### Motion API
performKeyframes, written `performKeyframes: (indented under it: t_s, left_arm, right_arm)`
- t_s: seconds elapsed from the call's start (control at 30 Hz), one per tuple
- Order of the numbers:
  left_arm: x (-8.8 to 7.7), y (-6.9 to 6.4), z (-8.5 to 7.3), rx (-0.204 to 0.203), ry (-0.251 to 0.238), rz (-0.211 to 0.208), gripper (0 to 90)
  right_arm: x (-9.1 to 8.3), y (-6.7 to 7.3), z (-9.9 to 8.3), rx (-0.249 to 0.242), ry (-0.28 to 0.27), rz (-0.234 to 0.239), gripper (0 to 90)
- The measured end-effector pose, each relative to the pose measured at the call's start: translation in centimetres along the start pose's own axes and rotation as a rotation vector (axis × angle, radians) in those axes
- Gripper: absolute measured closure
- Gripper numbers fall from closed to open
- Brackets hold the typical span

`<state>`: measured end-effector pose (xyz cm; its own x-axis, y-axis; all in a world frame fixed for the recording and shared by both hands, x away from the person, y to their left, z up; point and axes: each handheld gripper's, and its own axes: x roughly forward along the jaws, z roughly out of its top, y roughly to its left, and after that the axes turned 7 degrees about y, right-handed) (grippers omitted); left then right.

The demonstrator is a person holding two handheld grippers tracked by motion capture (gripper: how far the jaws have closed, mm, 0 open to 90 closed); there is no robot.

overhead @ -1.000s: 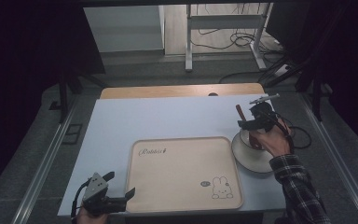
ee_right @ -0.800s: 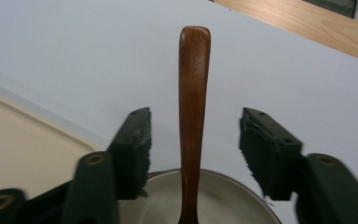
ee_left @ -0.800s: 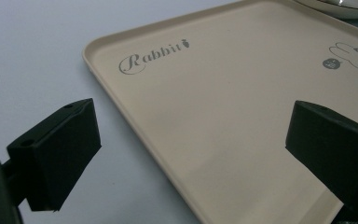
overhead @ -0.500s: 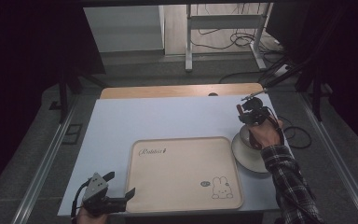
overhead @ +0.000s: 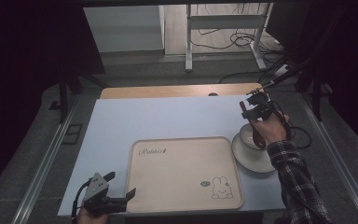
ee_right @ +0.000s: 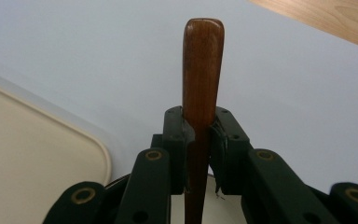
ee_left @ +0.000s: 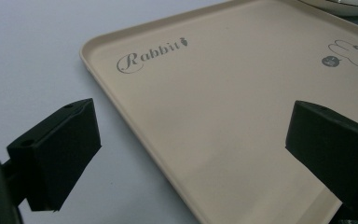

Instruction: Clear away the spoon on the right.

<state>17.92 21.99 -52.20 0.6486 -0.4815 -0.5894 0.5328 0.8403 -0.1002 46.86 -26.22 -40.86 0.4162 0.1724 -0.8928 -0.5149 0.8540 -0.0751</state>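
Over on the right, the right gripper (overhead: 248, 112) has its fingers (ee_right: 179, 140) pinched tight on a brown wooden handle (ee_right: 202, 70); they have just been closing, and the handle now stands between them, its rounded end poking up past the tips. The lower end of the handle drops toward a white bowl (overhead: 248, 136) that sits on a white plate (overhead: 254, 161) at the right edge of the worktop (overhead: 168, 119). What the bowl holds beyond that handle I cannot make out.

Just beside the plate lies a beige tray (overhead: 182, 172), nothing on it, marked with the word "Rabbit" and a little rabbit drawing.

At the near left corner, the left gripper (overhead: 120, 189) rests with its fingers (ee_left: 58, 149) spread wide, straddling the tray's edge and gripping nothing.
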Motion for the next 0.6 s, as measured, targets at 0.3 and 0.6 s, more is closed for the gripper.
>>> performKeyframes:
  t_s: [0.3, 0.6]
  left_arm:
    - [0.0, 0.0, 0.0, 0.001, -0.003, 0.001, 2.9]
    - [0.0, -0.1, 0.0, 0.002, -0.003, 0.002, 2.9]
  right_arm:
    - [-2.5, 0.0, 0.6, -0.004, 0.006, 0.031, 77.4]
    - [-4.0, 0.6, 0.6, -0.016, 0.027, 0.053, 77.5]
